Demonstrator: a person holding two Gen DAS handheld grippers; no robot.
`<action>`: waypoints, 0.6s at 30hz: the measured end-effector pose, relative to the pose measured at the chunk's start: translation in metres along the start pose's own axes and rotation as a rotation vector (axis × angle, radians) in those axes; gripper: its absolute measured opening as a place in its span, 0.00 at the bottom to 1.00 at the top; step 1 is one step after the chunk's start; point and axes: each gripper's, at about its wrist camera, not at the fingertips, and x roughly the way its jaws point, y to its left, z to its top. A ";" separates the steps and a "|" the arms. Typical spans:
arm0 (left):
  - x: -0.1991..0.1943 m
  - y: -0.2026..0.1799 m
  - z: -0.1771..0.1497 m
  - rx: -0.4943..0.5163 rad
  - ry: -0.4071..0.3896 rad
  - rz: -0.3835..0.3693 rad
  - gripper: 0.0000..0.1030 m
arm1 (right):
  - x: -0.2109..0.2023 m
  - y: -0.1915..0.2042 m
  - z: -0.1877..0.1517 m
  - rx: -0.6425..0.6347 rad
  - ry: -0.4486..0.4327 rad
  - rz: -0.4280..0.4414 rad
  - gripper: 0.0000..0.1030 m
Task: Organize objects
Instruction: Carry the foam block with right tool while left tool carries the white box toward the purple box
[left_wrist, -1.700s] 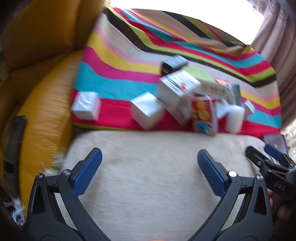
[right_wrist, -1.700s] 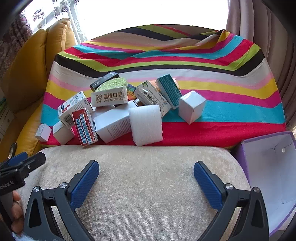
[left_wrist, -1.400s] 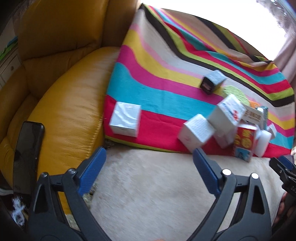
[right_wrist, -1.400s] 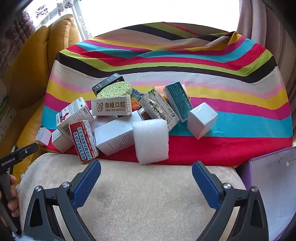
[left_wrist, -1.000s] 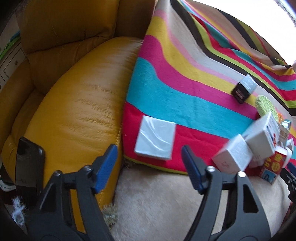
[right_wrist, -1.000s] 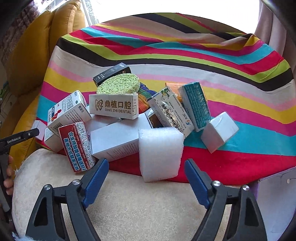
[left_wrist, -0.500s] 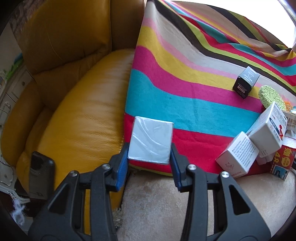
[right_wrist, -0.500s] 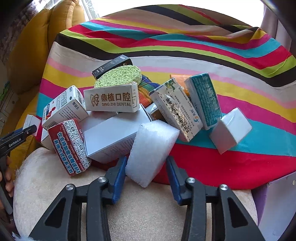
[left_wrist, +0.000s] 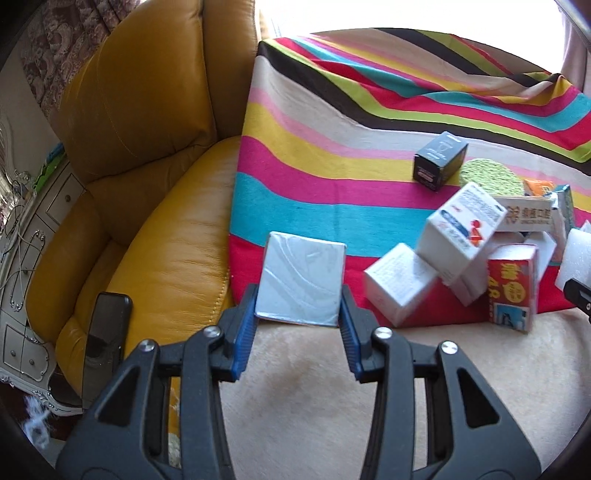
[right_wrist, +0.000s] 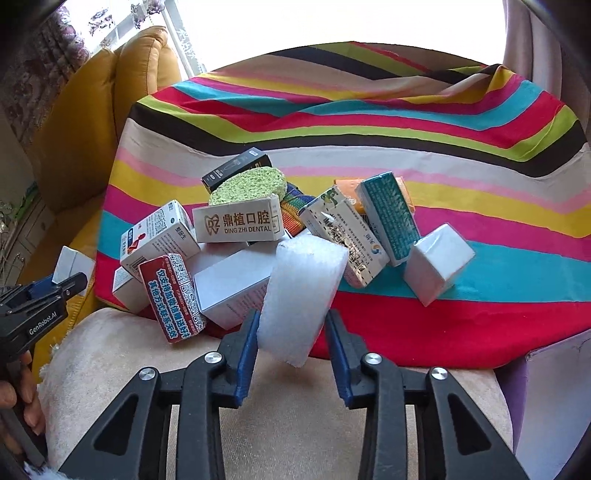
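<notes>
My left gripper (left_wrist: 299, 308) is shut on a small silver-white box (left_wrist: 301, 280), held just above the front edge of the striped cloth (left_wrist: 332, 166). My right gripper (right_wrist: 291, 334) has a white foam block (right_wrist: 303, 288) between its blue pads. Its jaws are closing, and the pads press the block's sides while it tilts at the front of the pile. The pile holds several cartons: a red box (right_wrist: 171, 297), a dental box (right_wrist: 238, 219), a green sponge (right_wrist: 247, 184), a black box (right_wrist: 236, 166) and a teal box (right_wrist: 389, 218). The left gripper (right_wrist: 55, 291) also shows at the right wrist view's left edge.
A beige cushion (right_wrist: 295, 424) lies under both grippers. A white cube (right_wrist: 437, 264) sits to the right of the pile. A purple bin (right_wrist: 546, 387) stands at the right edge. To the left are a yellow armchair (left_wrist: 147, 147) and a dark phone (left_wrist: 105, 332).
Both grippers went from wide open to closed. The left one swung to the lone box at the cloth's left end and took hold of it. The right one clamped the foam block, which tilted.
</notes>
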 end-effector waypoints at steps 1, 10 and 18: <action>-0.003 -0.003 0.000 0.005 -0.003 -0.003 0.44 | -0.004 -0.001 -0.001 0.005 -0.010 0.002 0.36; -0.041 -0.046 -0.004 0.078 -0.054 -0.025 0.44 | -0.042 -0.021 -0.022 0.065 -0.098 0.007 0.36; -0.076 -0.089 -0.006 0.163 -0.108 -0.057 0.44 | -0.076 -0.049 -0.040 0.117 -0.155 -0.020 0.36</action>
